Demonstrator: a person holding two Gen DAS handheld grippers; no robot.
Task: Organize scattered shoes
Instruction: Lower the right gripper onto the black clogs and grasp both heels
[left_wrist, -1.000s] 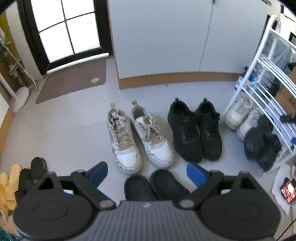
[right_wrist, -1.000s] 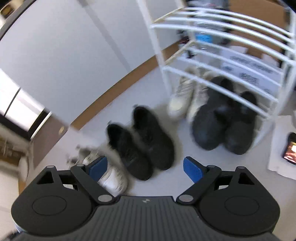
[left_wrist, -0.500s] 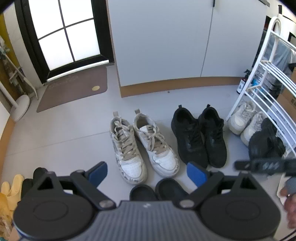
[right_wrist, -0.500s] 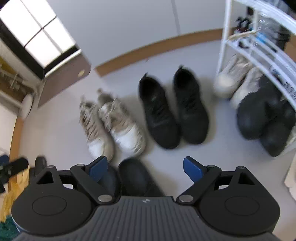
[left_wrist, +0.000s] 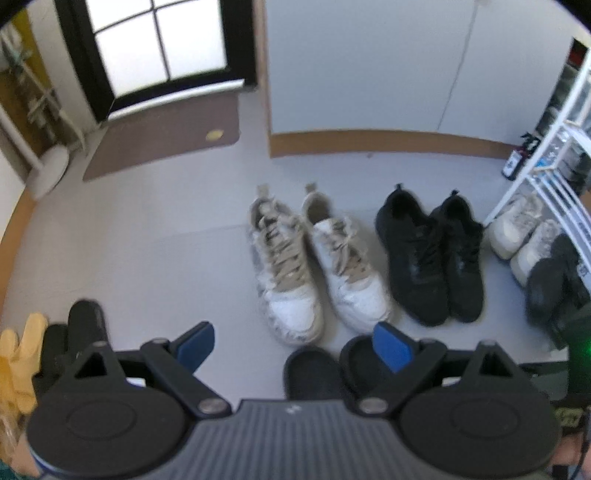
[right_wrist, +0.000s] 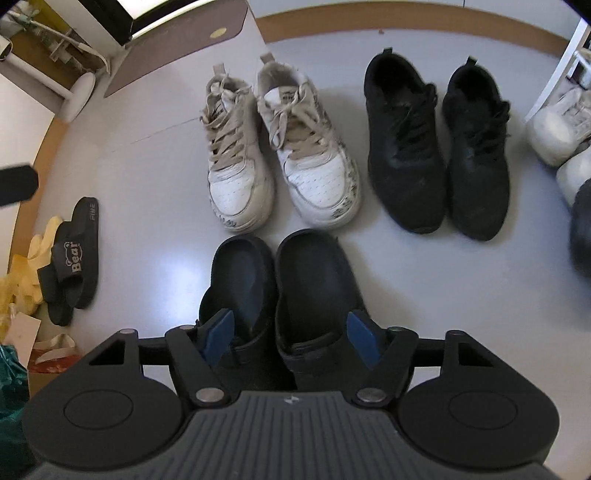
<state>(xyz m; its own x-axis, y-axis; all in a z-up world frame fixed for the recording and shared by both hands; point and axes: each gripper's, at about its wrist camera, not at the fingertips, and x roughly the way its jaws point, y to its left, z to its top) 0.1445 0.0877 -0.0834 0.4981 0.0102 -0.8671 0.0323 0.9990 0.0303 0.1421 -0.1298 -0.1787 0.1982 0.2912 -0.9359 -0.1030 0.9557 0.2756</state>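
Three pairs stand side by side on the grey floor: white sneakers (right_wrist: 277, 155) (left_wrist: 317, 266), black sneakers (right_wrist: 436, 147) (left_wrist: 432, 258) and, nearest me, black clogs (right_wrist: 280, 284) (left_wrist: 332, 369). A single black slide marked "Bear" (right_wrist: 72, 258) (left_wrist: 86, 325) lies apart at the left, against a yellow item (right_wrist: 26, 273). My right gripper (right_wrist: 291, 336) hovers open over the heels of the clogs, one pad on each side of the pair, holding nothing. My left gripper (left_wrist: 293, 345) is open and empty, higher up, above the clogs' toes.
A white wire shoe rack (left_wrist: 546, 155) stands at the right with white shoes (left_wrist: 517, 225) and dark shoes (left_wrist: 550, 288) under it. A brown doormat (left_wrist: 166, 136) lies by the door at the back left. Bags and paper clutter (right_wrist: 22, 350) sit at the near left.
The right wrist view has swung from the rack down to the floor and now sits low over the black clogs. The left gripper has shifted slightly; both grippers stay open.
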